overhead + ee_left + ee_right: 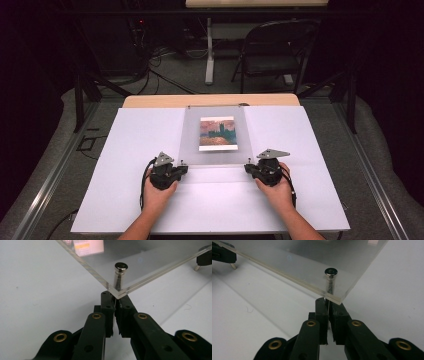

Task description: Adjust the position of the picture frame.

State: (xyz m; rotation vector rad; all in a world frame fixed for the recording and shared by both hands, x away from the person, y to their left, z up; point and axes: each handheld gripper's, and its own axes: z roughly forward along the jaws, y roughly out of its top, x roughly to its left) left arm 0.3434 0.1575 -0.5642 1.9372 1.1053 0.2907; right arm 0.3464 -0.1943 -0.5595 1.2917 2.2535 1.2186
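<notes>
Left tongs (115, 305): jaws drawn nearly together, a thin slit between the pads, tips at the near corner of the clear acrylic frame (140, 267). Whether they pinch the corner edge or something below it, cannot tell; the plate hides the contact. A metal standoff pin (120, 275) stands through the plate just beyond the tips.

Right tongs (328, 305): same posture, jaws narrow, tips under the other near corner, with a second standoff pin (330, 280) just ahead. A thin bright line runs between the pads; likely a sheet edge, not certain.

High view: left tongs (182, 167) and right tongs (248, 167) sit at the two near corners of the frame (190, 145), which holds a small painting print (217, 133) farther out, towards the far side. All rests on the white worktop (125, 190).

Progress, judged: both corners engaged, near edge apparently raised slightly. Lifting or repositioning the frame remains; standoffs not removed.
</notes>
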